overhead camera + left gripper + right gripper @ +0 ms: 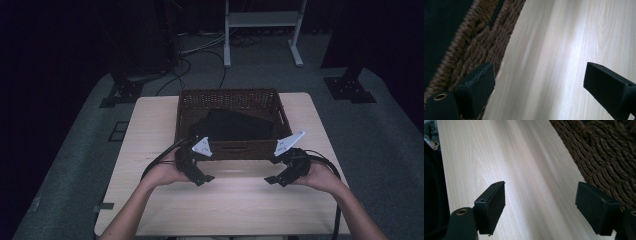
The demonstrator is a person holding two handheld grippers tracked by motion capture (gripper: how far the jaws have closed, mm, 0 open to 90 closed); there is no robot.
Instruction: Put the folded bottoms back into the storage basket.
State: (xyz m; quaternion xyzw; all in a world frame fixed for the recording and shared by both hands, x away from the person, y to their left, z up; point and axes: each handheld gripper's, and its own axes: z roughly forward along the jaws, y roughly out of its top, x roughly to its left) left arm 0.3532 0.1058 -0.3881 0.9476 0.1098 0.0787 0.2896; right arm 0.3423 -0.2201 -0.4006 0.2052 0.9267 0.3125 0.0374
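A brown wicker basket [227, 97] stands on the pale wooden table [225, 200], with a folded black cloth [232, 125] lying inside it. Both hands hold grippers just in front of the basket's near wall. My left gripper [206, 179] points inward to the right, jaws wide apart and nothing between them; its own view has the basket's weave [474, 45] beside one jaw. My right gripper [272, 180] mirrors it, pointing left, open and empty over bare wood, with the basket wall [604, 157] at the right of its view.
The table's near edge lies close below the forearms. Beyond the table stand a white metal frame [262, 30], dark stand bases [350, 87] and cables [190, 65] on grey floor.
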